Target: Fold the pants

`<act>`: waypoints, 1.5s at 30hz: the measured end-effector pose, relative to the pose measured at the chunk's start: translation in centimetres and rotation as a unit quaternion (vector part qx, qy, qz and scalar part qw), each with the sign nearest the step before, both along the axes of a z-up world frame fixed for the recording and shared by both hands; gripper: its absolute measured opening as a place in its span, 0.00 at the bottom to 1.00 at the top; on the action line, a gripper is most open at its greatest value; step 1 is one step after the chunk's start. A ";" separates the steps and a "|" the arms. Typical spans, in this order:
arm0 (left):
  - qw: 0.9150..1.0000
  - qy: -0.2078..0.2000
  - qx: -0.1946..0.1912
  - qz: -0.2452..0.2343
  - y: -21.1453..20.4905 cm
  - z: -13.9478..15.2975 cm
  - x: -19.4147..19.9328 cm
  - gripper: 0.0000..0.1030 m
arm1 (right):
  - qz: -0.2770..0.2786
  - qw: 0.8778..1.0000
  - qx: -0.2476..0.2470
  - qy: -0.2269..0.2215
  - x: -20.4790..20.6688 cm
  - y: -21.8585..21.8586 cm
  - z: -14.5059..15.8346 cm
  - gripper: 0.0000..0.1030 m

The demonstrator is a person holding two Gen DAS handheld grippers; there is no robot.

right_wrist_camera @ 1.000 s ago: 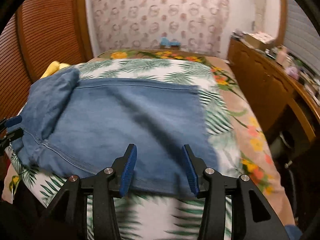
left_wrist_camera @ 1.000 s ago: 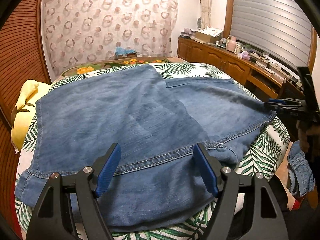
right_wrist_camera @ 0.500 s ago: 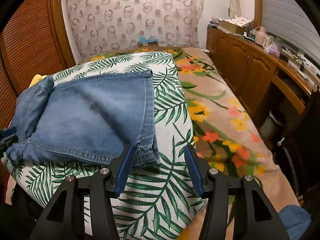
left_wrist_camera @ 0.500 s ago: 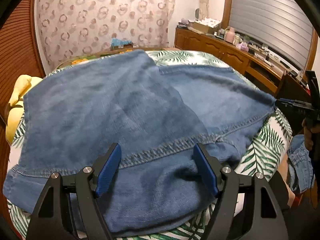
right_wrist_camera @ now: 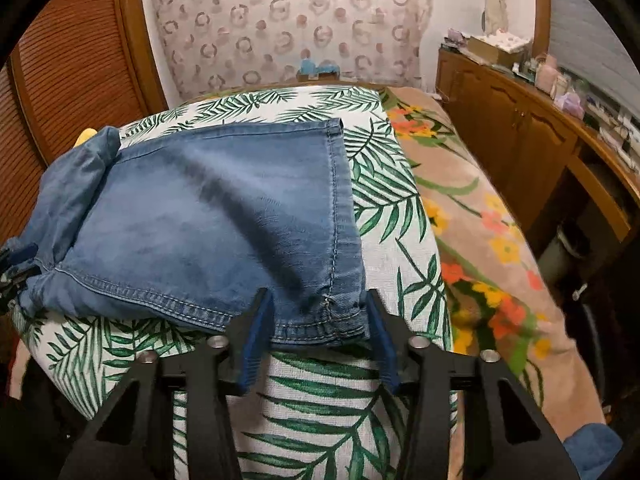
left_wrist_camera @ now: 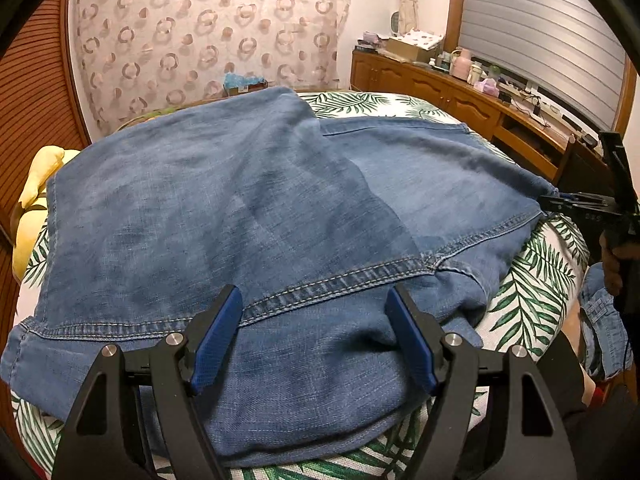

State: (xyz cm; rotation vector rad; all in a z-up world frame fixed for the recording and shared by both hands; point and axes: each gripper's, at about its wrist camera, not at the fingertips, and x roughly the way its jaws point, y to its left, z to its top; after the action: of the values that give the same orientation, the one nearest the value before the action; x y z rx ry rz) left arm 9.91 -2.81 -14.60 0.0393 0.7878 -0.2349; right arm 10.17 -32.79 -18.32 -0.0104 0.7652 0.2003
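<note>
Blue denim pants point(left_wrist_camera: 248, 216) lie on a leaf-print cushion point(left_wrist_camera: 532, 280), one layer folded over another, waistband seam nearest me. My left gripper point(left_wrist_camera: 316, 312) is open, its blue pads either side of the waistband, just above the cloth. In the right wrist view the pants point(right_wrist_camera: 208, 216) end in a hem corner point(right_wrist_camera: 344, 316). My right gripper point(right_wrist_camera: 316, 312) is open with that hem corner between its pads. It also shows in the left wrist view point(left_wrist_camera: 560, 202) at the pants' right edge.
The cushion sits on a bed with a floral blanket point(right_wrist_camera: 480, 216). A wooden sideboard point(right_wrist_camera: 532, 136) with clutter runs along the right. A yellow object point(left_wrist_camera: 36, 184) lies at the left. A louvred wooden door point(right_wrist_camera: 60, 80) stands left. More denim point(left_wrist_camera: 600, 320) hangs at the right.
The right gripper moved right along the pants' edge until the hem corner sat between its pads. The left gripper edged closer over the waistband.
</note>
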 end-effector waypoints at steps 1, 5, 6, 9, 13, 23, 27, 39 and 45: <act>1.000 0.000 -0.001 0.000 0.1 0.1 0.0 0.73 | 0.003 1.000 0.002 0.001 0.1 -0.2 0.1 0.23; 1.000 -0.007 -0.008 0.004 0.4 0.9 -0.5 0.73 | 0.021 1.000 0.017 -0.007 -0.2 -0.4 1.1 0.17; 1.000 -0.011 -0.010 0.005 0.5 1.1 -0.6 0.73 | 0.024 0.999 0.018 -0.013 -0.3 -0.4 1.7 0.17; 1.000 -0.024 -0.015 0.007 1.0 2.3 -1.1 0.73 | 0.042 0.998 0.029 -0.046 -1.0 0.1 4.7 0.17; 0.999 -0.040 -0.022 0.010 1.6 3.6 -1.8 0.73 | 0.080 0.992 0.035 -0.093 -1.8 2.2 9.1 0.17; 0.996 -0.076 -0.032 0.033 4.6 6.4 -3.7 0.73 | 0.218 0.959 0.041 -0.177 -3.3 12.1 17.4 0.17; 0.995 -0.084 -0.034 0.044 5.8 7.1 -4.3 0.73 | 0.260 0.948 0.039 -0.181 -3.3 15.7 18.3 0.17; 0.993 -0.079 -0.044 0.070 8.9 6.0 -4.7 0.73 | 0.331 0.936 0.044 -0.114 2.4 19.4 17.1 0.17; 0.993 -0.071 -0.046 0.081 9.9 5.3 -4.7 0.73 | 0.342 0.936 0.023 -0.075 4.4 20.6 16.5 0.31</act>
State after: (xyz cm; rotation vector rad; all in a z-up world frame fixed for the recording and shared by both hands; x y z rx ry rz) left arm 5.25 7.08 -9.30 -0.0930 0.6344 -0.1132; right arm 14.58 -12.24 -1.78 -0.2479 0.5786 0.8730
